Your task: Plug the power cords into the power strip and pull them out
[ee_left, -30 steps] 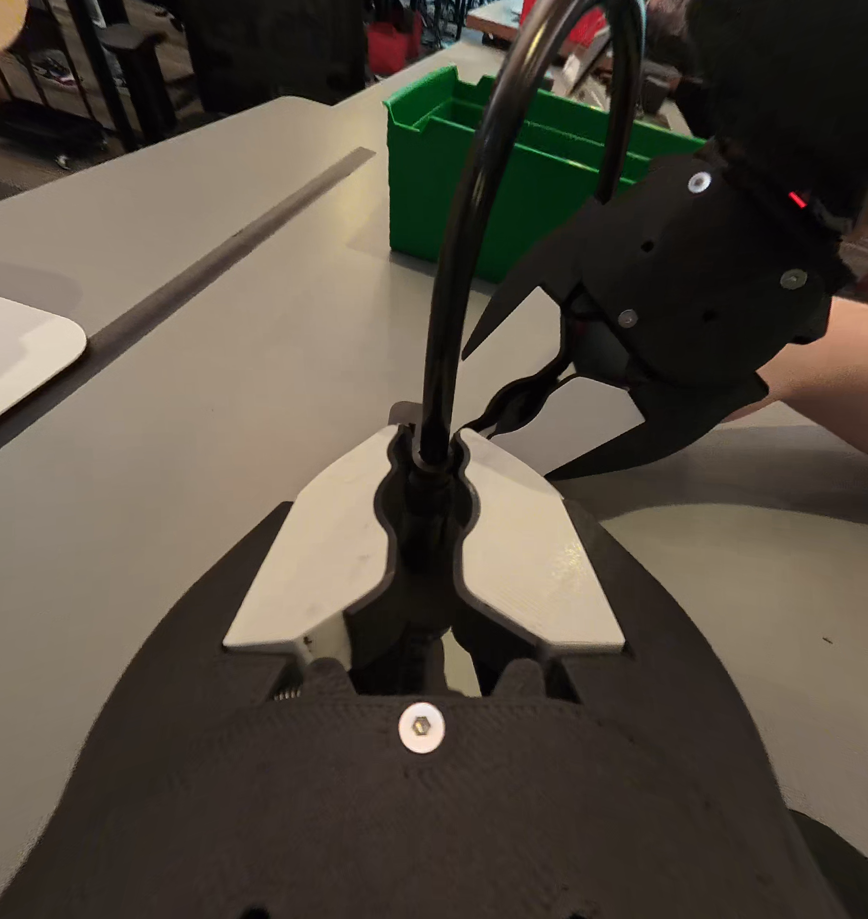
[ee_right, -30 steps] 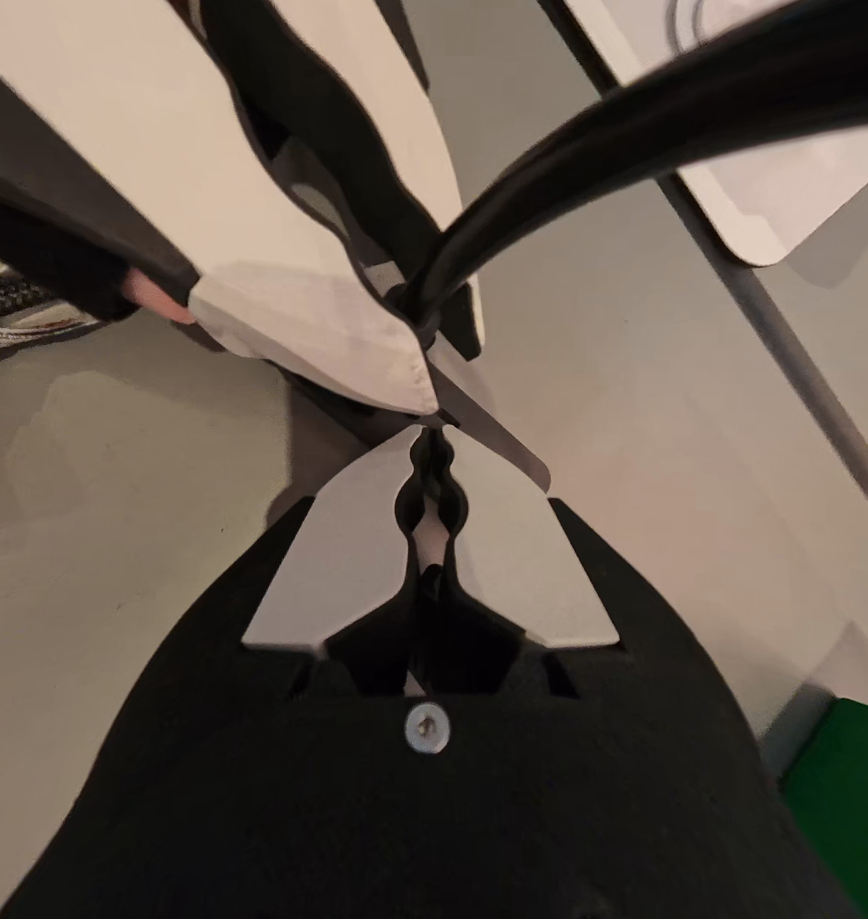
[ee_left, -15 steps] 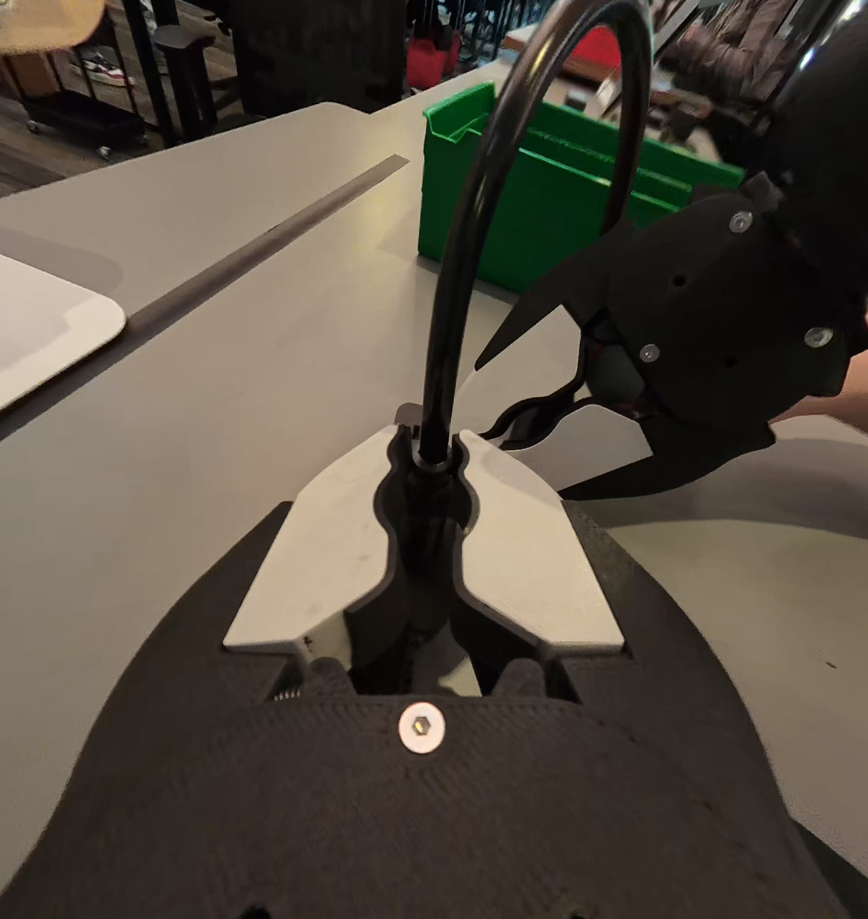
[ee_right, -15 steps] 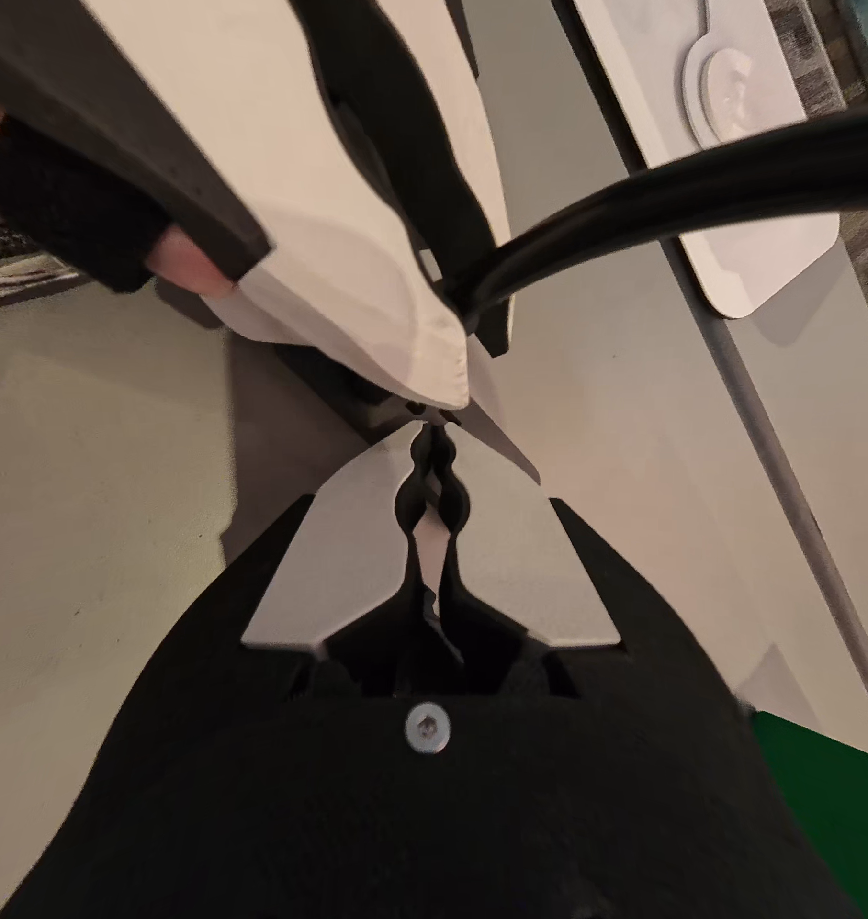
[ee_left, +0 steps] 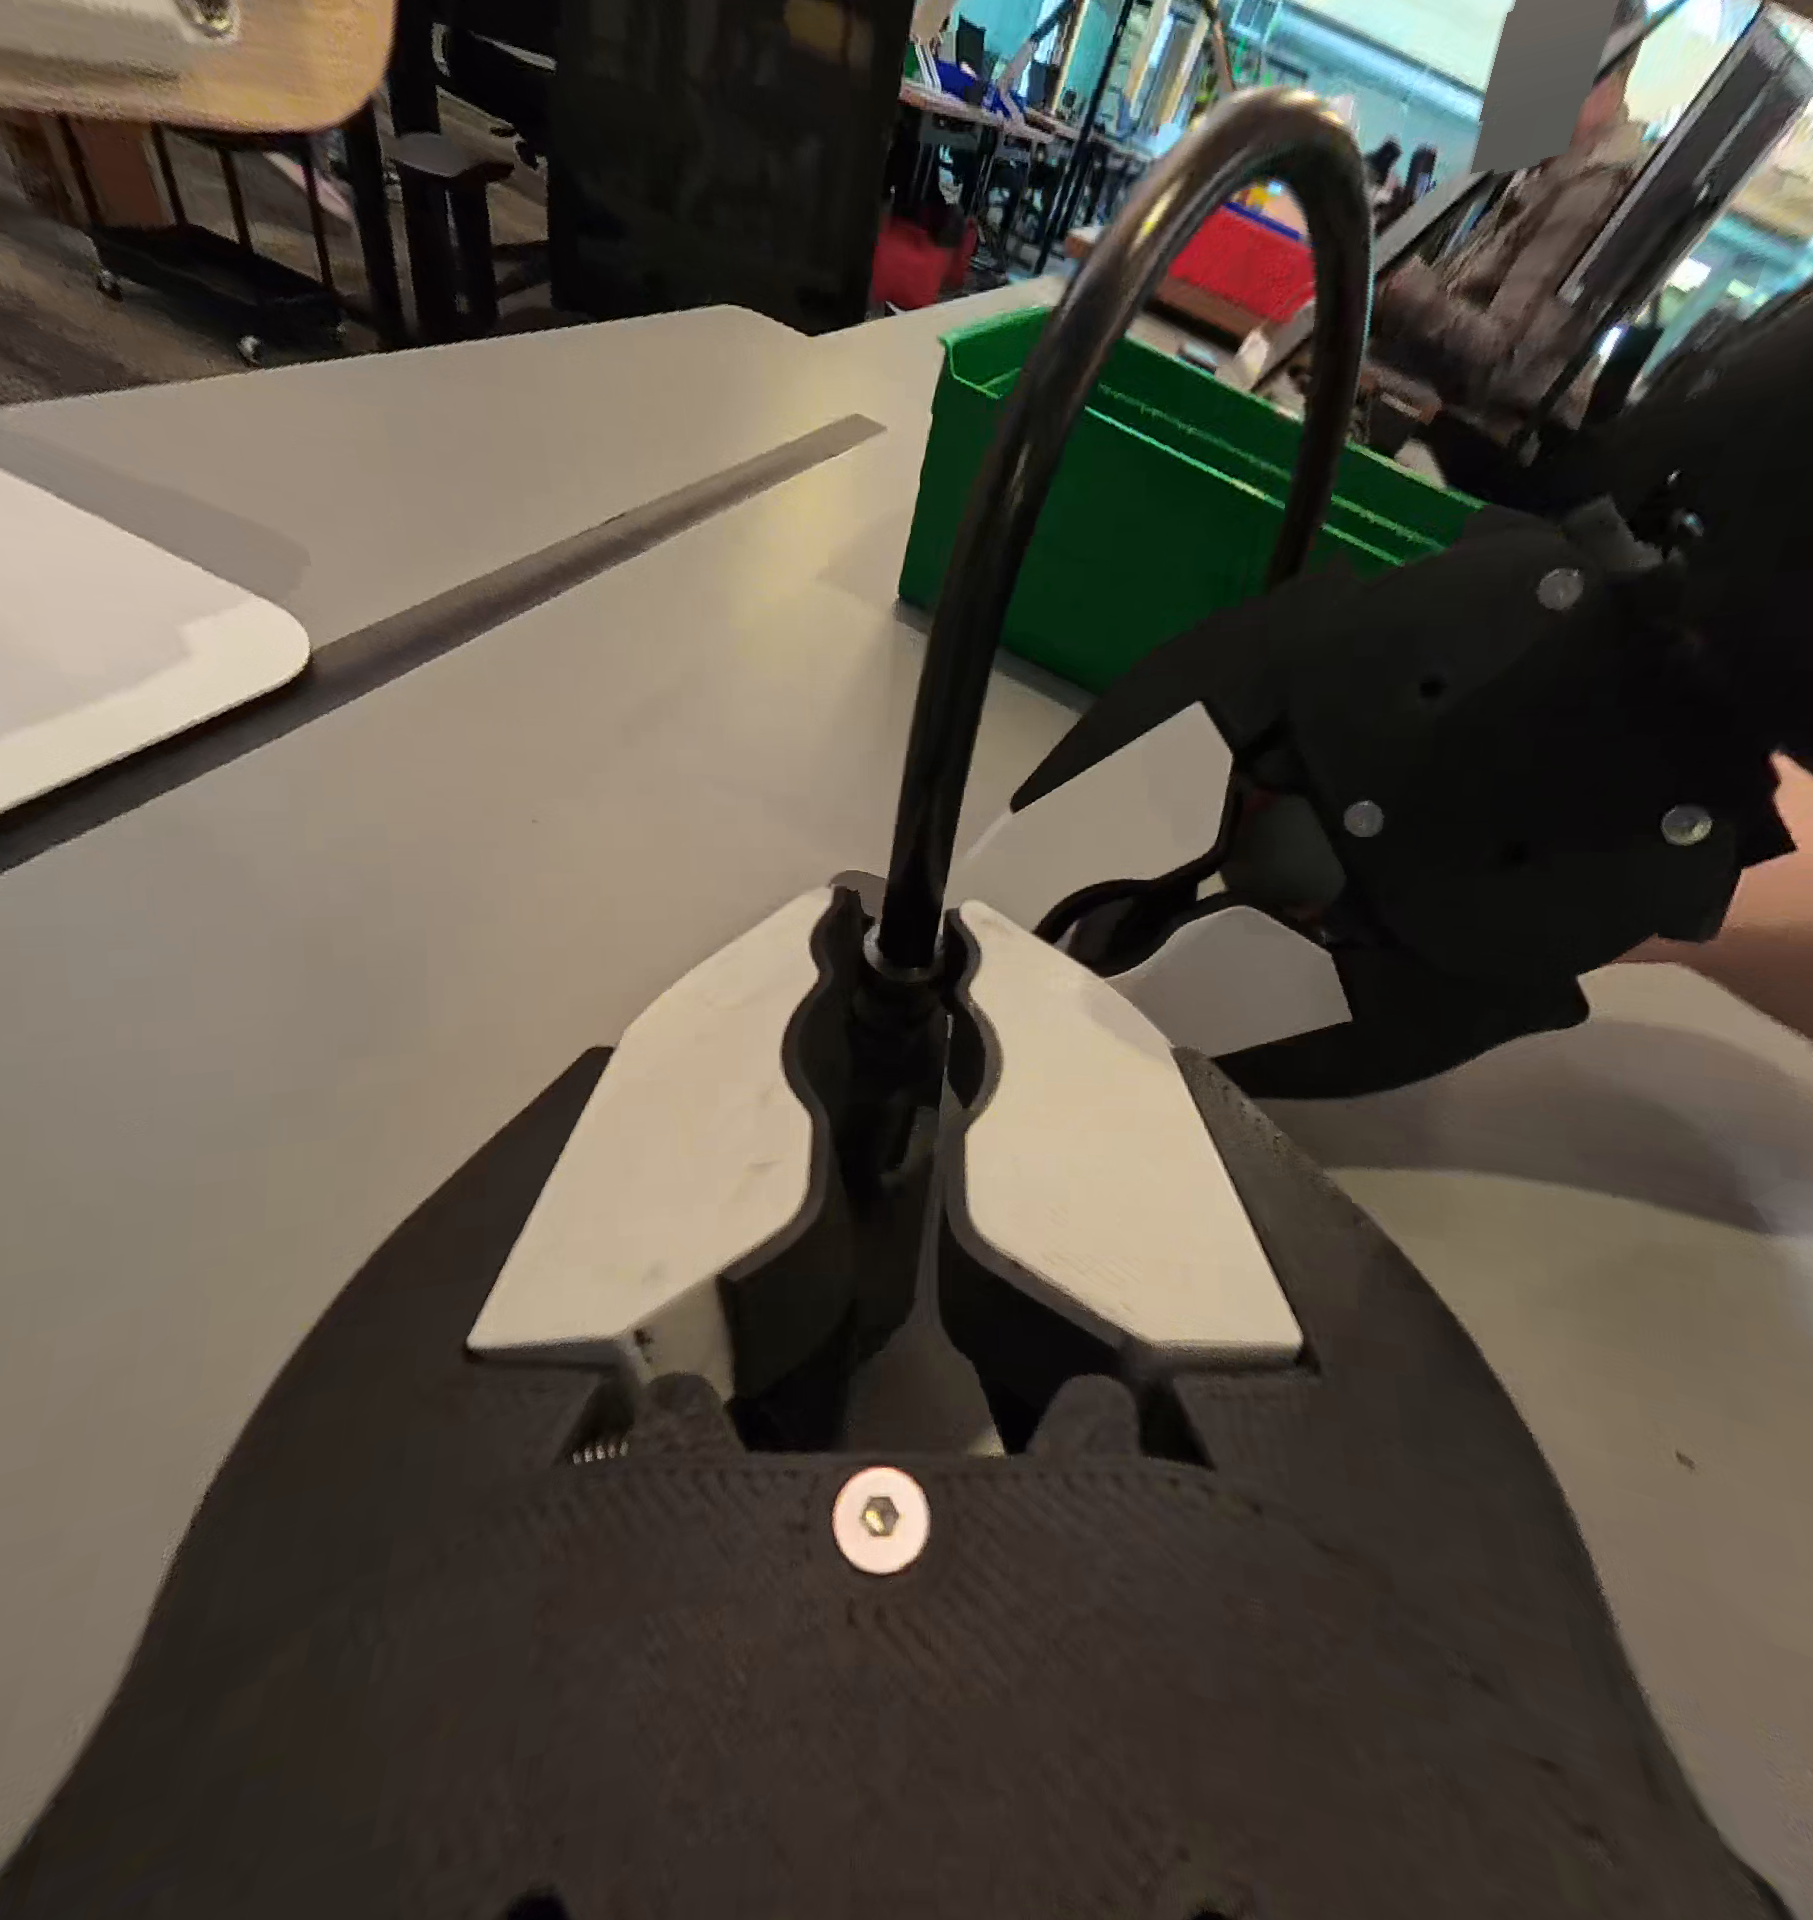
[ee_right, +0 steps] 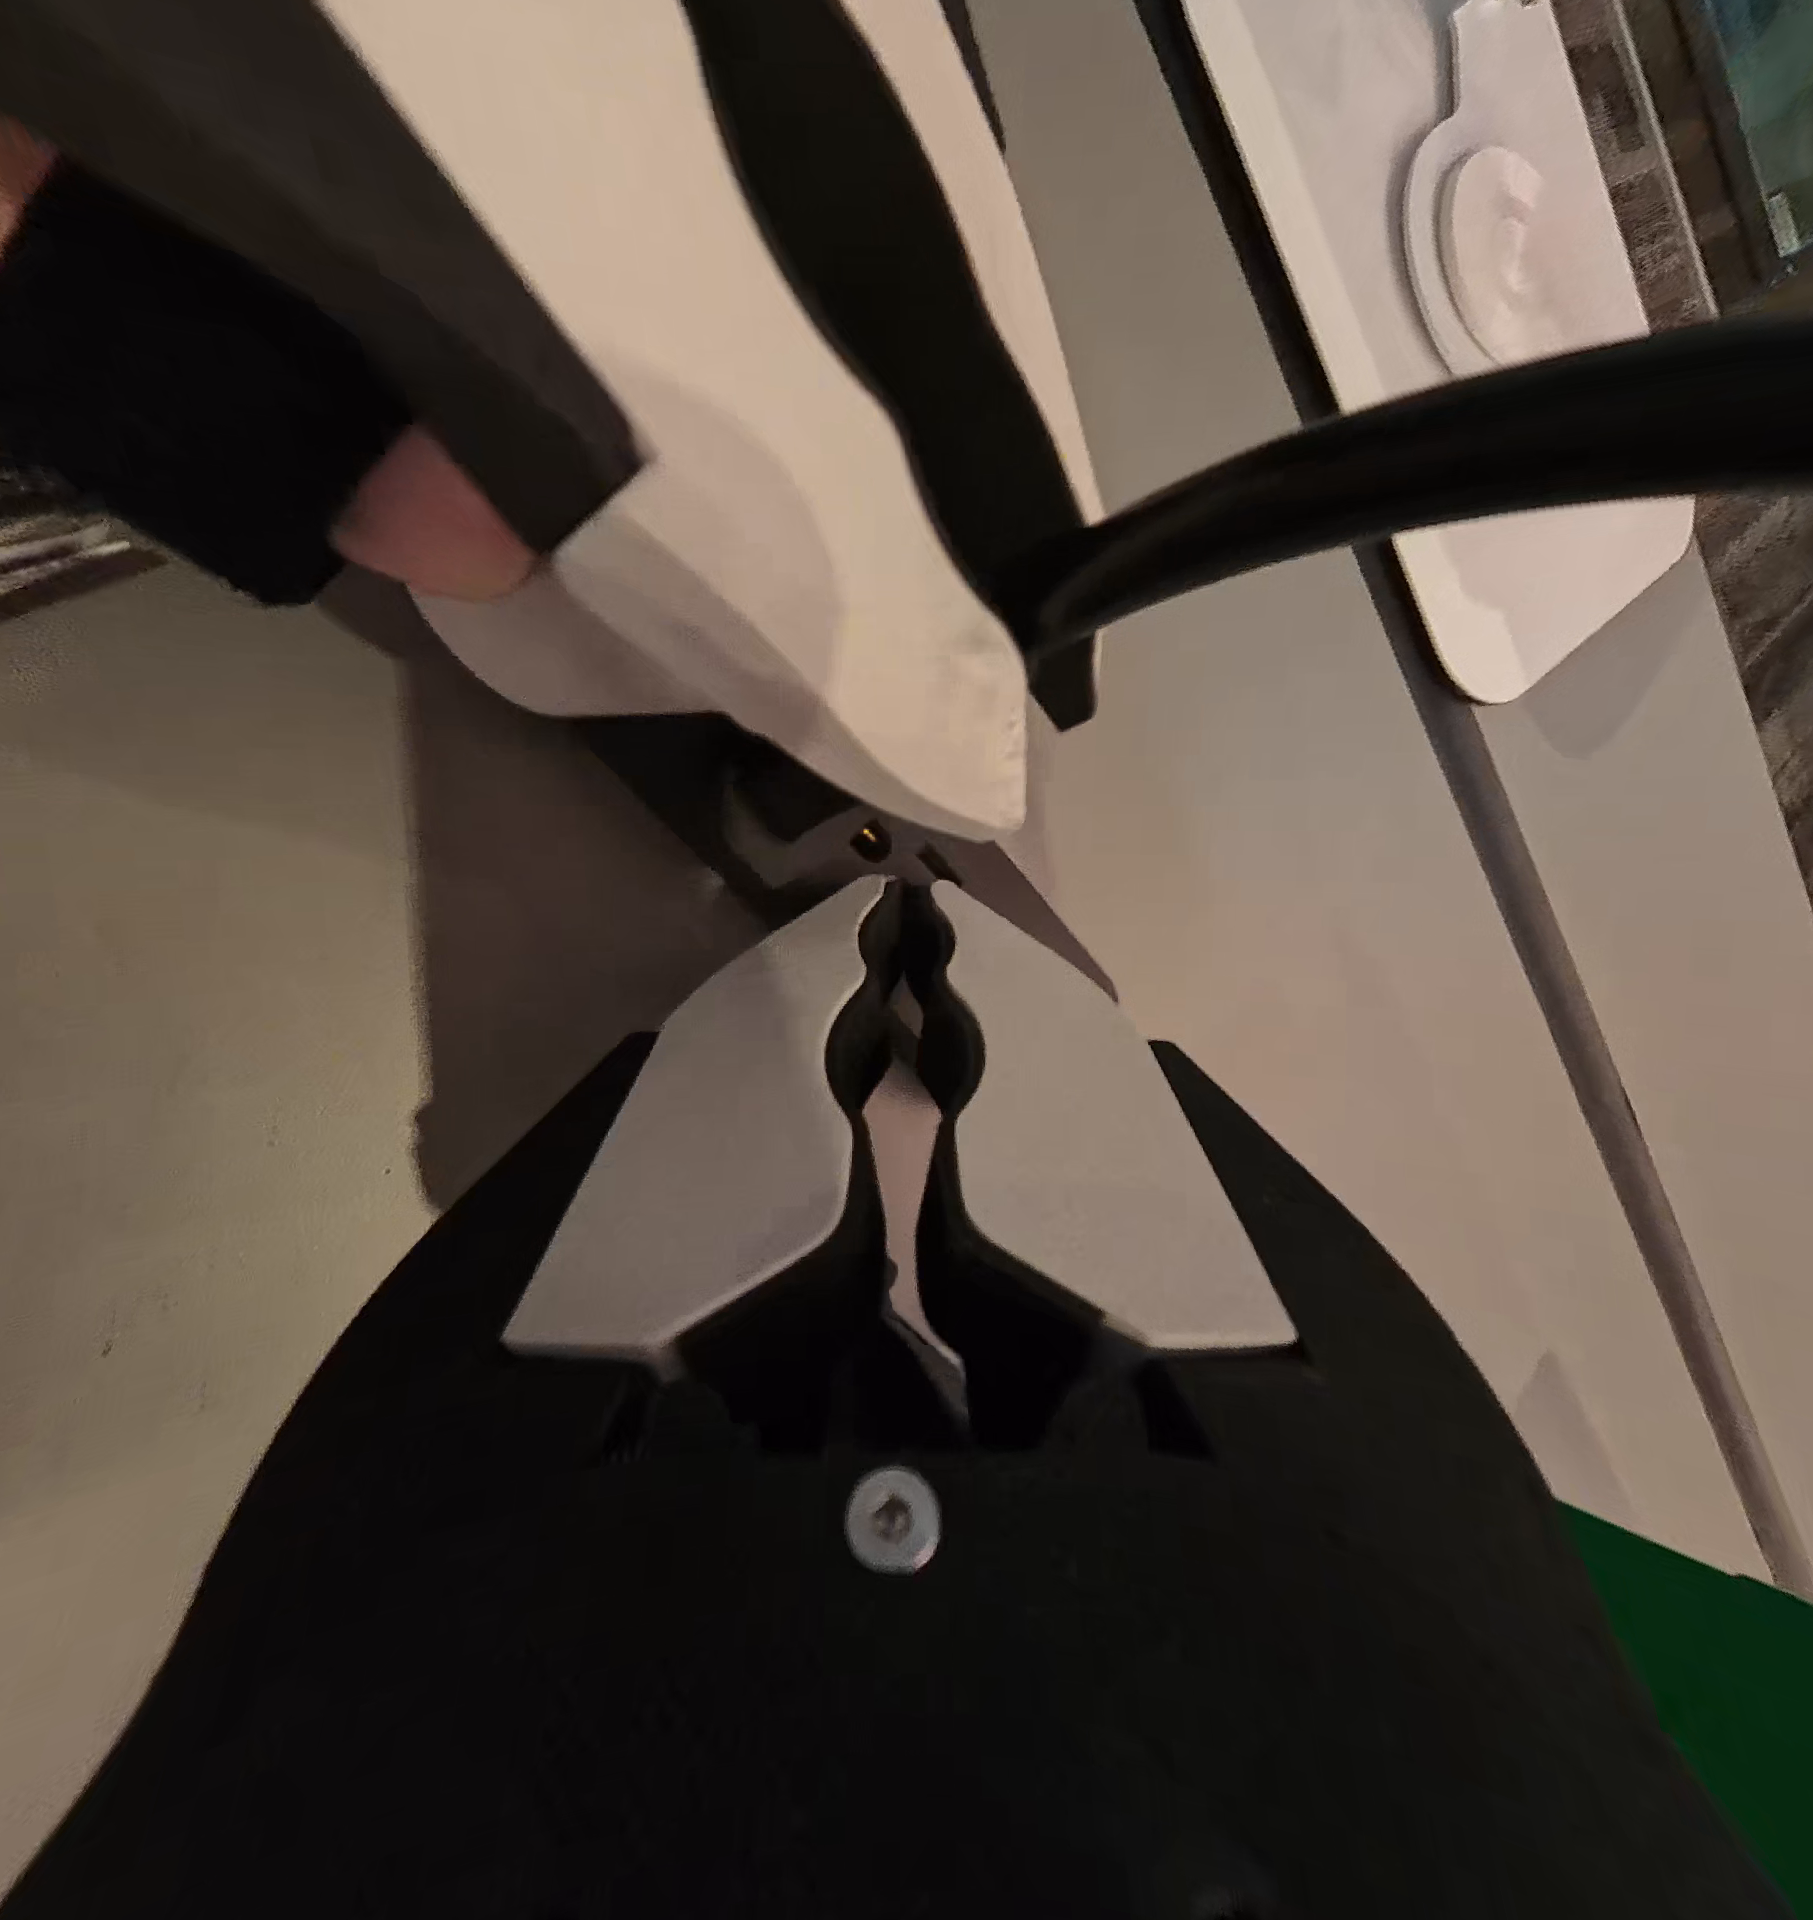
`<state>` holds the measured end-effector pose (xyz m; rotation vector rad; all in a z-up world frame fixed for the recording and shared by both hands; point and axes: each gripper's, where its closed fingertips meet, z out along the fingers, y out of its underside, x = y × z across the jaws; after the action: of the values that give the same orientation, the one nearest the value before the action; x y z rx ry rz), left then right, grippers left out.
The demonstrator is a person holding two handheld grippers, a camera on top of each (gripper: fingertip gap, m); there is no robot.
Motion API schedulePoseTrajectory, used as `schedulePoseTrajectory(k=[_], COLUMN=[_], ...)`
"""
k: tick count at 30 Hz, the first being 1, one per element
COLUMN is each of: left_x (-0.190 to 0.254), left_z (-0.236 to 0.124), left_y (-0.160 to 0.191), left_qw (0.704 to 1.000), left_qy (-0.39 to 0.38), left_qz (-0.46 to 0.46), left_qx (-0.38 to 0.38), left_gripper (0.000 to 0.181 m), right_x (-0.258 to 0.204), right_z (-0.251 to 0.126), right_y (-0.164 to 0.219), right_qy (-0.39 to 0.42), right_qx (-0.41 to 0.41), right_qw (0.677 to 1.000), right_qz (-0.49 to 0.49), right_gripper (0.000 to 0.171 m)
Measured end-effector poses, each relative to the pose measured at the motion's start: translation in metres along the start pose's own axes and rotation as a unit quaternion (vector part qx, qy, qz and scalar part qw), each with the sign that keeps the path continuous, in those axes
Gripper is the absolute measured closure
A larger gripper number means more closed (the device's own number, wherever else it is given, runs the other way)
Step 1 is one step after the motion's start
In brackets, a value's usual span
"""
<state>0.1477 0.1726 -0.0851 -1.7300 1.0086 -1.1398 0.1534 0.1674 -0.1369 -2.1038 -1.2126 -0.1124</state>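
Glossy black cord [ee_left: 969, 644] (matt table [ee_left: 445, 748])

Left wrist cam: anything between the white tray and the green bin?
Left wrist view: only grey tabletop with a dark seam running across it between white tray and green bin.

Ahead of the left gripper [ee_left: 897, 920]: the way is blocked by the black power cord [ee_left: 995, 540], which is arched up and over to the right.
Right: the space is taken by the right gripper [ee_left: 1120, 914], tips close by.
Far right: a green bin [ee_left: 1110, 520] is set on the table [ee_left: 466, 831].
Left: open tabletop is offered, bounded by a white tray [ee_left: 102, 644].
Between the grippers: only a narrow gap is left.
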Motion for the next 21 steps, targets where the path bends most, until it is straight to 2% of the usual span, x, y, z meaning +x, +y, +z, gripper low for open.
schedulePoseTrajectory(k=[5, 8, 12, 14, 16, 21], left_x=[0.004, 0.013, 0.02, 0.011, 0.007, -0.006], left_z=[-0.001, -0.005, -0.003, -0.002, -0.003, -0.005], left_y=[0.003, 0.004, 0.004, 0.002, 0.001, -0.004], left_qw=[0.998, 0.999, 0.998, 0.999, 1.0, 0.999], left_qy=[-0.025, 0.019, 0.017, -0.002, 0.012, -0.012], left_qz=[0.049, 0.023, 0.05, 0.027, -0.008, -0.028], left_qx=[-0.026, -0.02, -0.03, -0.02, -0.005, 0.023], left_gripper=[0.168, 0.168, 0.168, 0.169, 0.169, 0.169], right_x=[-0.001, -0.003, -0.002, -0.001, 0.0, 0.003], right_z=[0.0, -0.001, -0.002, 0.0, 0.001, 0.005], right_y=[0.0, -0.001, 0.0, 0.0, -0.001, -0.005], right_qy=[-0.022, -0.023, -0.015, -0.013, -0.017, -0.014], right_qx=[0.001, 0.0, 0.004, 0.003, 0.0, -0.002], right_qw=[1.0, 1.0, 1.0, 1.0, 1.0, 1.0], right_qz=[0.008, 0.005, -0.004, -0.002, -0.003, -0.004], right_gripper=[0.166, 0.165, 0.166, 0.166, 0.166, 0.166])
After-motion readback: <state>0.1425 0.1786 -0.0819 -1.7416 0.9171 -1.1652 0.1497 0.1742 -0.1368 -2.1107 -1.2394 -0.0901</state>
